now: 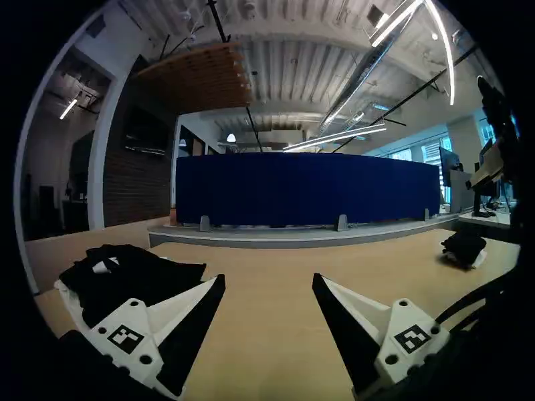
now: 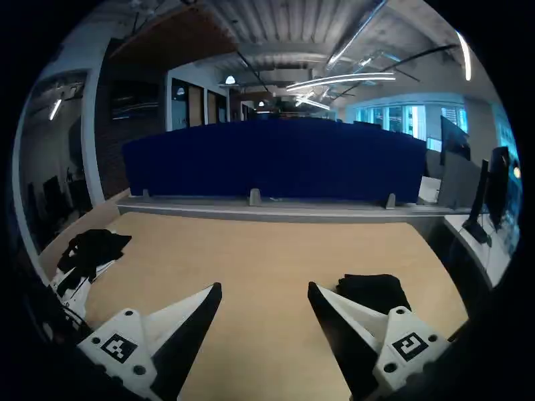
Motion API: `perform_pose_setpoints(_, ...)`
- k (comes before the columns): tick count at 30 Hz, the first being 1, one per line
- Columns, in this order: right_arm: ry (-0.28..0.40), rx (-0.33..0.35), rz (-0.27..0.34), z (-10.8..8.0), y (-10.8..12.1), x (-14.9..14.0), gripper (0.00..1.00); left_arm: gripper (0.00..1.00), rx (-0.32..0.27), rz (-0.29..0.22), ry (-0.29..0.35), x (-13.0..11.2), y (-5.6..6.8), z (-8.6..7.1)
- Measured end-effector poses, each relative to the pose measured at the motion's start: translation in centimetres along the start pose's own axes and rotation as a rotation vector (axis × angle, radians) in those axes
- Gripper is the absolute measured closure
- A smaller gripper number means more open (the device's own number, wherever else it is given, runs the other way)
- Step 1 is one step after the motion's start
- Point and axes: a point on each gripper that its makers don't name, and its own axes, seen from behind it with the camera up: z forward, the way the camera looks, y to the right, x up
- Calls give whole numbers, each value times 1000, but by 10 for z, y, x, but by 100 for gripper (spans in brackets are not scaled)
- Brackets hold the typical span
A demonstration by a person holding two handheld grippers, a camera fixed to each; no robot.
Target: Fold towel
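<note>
The left gripper (image 1: 267, 294) hangs released, gripping nothing, over the wooden table (image 1: 281, 264); a crumpled black towel (image 1: 134, 271) lies half-hidden behind one finger. The right gripper (image 2: 264, 297) gapes too, one finger cutting off a folded black towel (image 2: 374, 289).

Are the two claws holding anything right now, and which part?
Nothing is held. The left gripper and right gripper are both open above the light wooden table; the crumpled black towel and folded black towel lie on it, ungripped.
</note>
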Motion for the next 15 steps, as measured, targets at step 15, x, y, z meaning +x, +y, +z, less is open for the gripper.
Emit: perform_pose_setpoints(15, 86, 16, 39, -17, 19, 19, 0, 3, -1, 11, -7, 1, 1, 2)
